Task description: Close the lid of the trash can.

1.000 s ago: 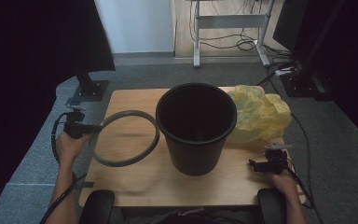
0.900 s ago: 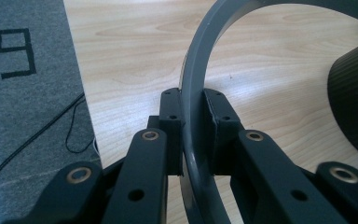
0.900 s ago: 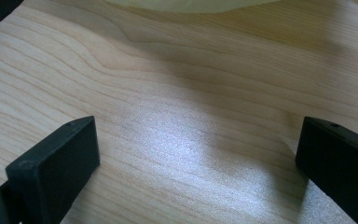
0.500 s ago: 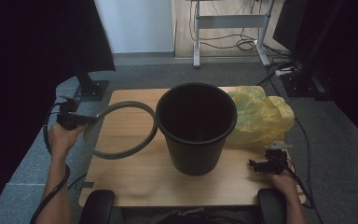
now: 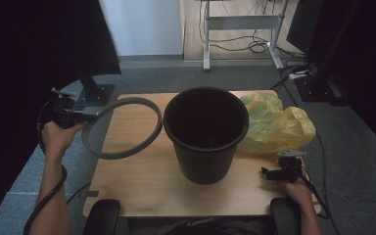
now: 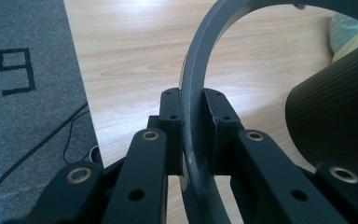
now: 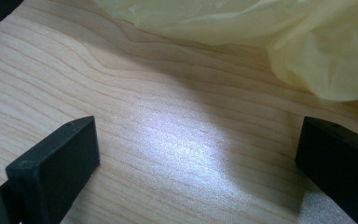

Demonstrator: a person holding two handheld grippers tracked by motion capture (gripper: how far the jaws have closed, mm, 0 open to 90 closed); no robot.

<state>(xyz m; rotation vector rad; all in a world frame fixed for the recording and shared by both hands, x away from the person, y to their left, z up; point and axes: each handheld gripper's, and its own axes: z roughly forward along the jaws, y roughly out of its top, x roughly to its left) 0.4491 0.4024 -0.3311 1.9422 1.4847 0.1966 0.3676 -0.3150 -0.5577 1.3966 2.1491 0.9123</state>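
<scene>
Your left gripper (image 6: 193, 116) clamped on the grey ring's (image 5: 122, 128) rim, ring rising beyond your jaws beside the black bin (image 5: 206, 133), your right gripper (image 7: 193, 154) wide open, empty, yellow bag (image 7: 261, 32) ahead.

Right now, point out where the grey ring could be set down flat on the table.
Bare wood lies left of the black bin, beneath the grey ring that the left gripper holds, and along the near edge of the table. Crowded: the yellow bag fills the right, beside the right gripper.
</scene>
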